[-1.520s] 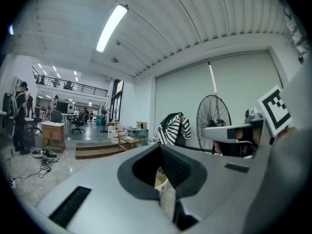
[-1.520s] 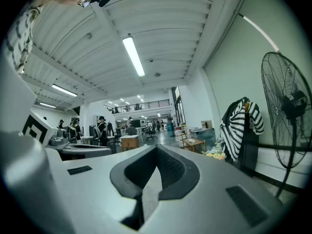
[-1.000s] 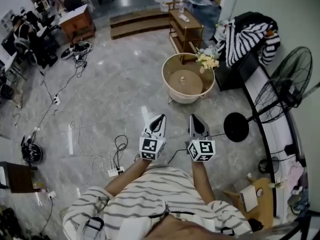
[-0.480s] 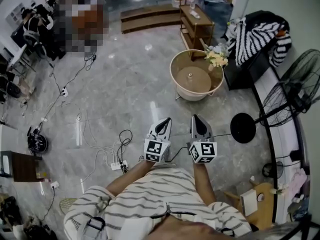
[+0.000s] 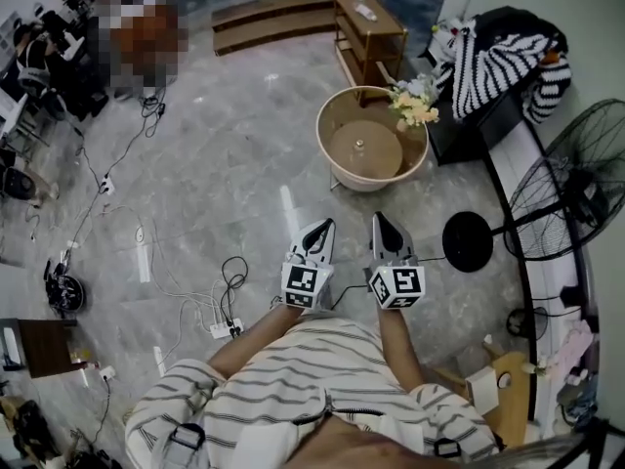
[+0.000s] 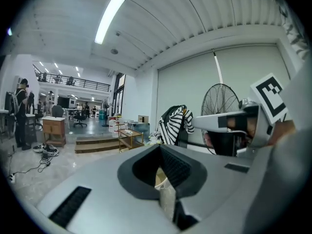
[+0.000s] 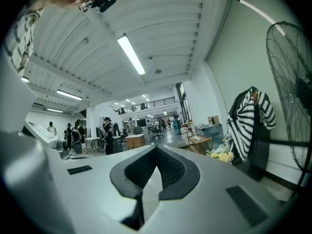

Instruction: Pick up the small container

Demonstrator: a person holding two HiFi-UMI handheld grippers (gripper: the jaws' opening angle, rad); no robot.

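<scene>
**Tan table holds the small container; both grippers closed, well short of it**

Tan and low, the round table (image 5: pixel 338 116) carries the small container (image 5: pixel 359 146) near the middle of its inner disc, away from the raised rim. It shows only as a tiny pale upright thing, too small to tell more. A bunch of pale yellow flowers (image 5: pixel 412 108) leans over the table's right rim.

The left gripper (image 5: pixel 326 225) and the right gripper (image 5: pixel 379 219) are held side by side over the grey stone floor (image 5: pixel 225 174), near the person's striped shirt (image 5: pixel 312 399). Both point toward the table. The container lies ahead of their tips and well apart from them, with bare floor and the table's near rim between.

In the left gripper view, the left gripper (image 6: pixel 159 148) has its jaws together, the dark ribbed pads meeting at the tips with nothing held. In the right gripper view, the right gripper (image 7: pixel 156 148) likewise has its jaws closed on nothing.

Beyond the table stands a wooden shelf (image 5: pixel 369 29). To the right of the table a black-and-white striped garment (image 5: pixel 498 62) is draped over a dark stand. A standing fan (image 5: pixel 571 198) rises farther right, its black round base (image 5: pixel 468 242) just right of the right gripper. White cables and a power strip (image 5: pixel 223 328) lie on the floor to the left of the left gripper.
</scene>
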